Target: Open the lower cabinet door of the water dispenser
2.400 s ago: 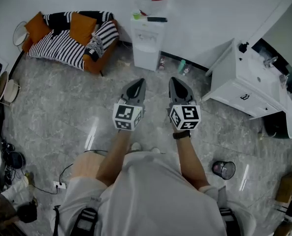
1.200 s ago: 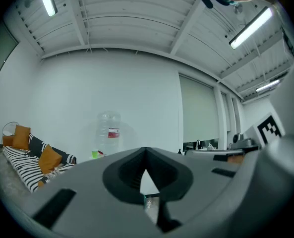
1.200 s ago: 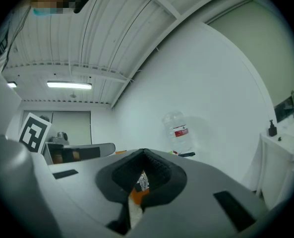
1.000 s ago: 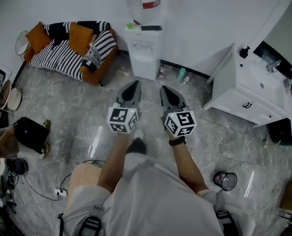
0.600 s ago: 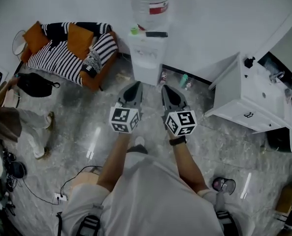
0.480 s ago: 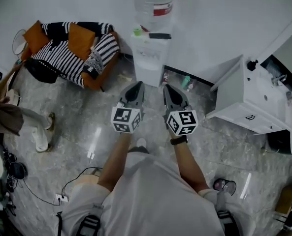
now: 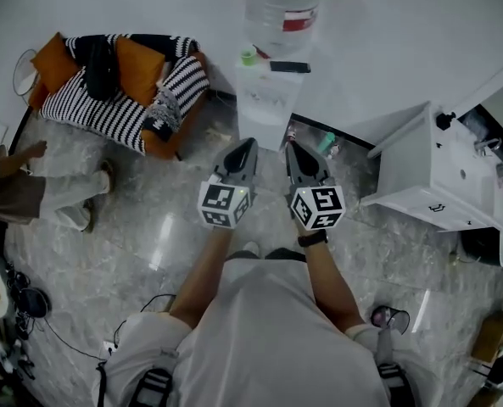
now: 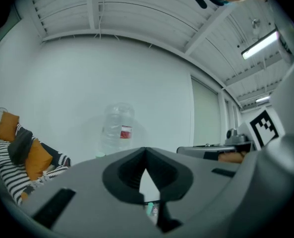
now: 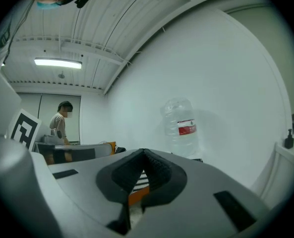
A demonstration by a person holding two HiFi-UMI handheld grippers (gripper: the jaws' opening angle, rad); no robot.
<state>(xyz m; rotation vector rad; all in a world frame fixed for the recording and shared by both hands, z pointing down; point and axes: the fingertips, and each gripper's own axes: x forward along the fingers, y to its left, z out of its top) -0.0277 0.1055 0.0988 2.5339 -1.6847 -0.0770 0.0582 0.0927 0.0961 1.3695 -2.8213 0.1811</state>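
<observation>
The white water dispenser (image 7: 268,100) stands against the far wall with a large clear bottle (image 7: 282,7) on top. Its lower cabinet door (image 7: 265,130) faces me and looks closed. My left gripper (image 7: 246,145) and right gripper (image 7: 293,147) are held side by side, level, pointing at the dispenser and a short way in front of it, touching nothing. Both are shut with nothing between the jaws. The bottle (image 8: 118,128) rises above the shut left gripper (image 8: 146,150) in the left gripper view. It (image 9: 181,128) stands beyond the right gripper (image 9: 145,151) in the right gripper view.
A striped sofa (image 7: 124,83) with orange cushions sits left of the dispenser. A white washbasin cabinet (image 7: 438,176) stands at the right. Small bottles (image 7: 323,142) lie by the wall. A person (image 7: 30,189) stands at the far left; a small bin (image 7: 388,319) is at lower right.
Both grippers, still shut, have moved forward toward the dispenser, which now sits closer to them. The person at the left has walked further into the room.
</observation>
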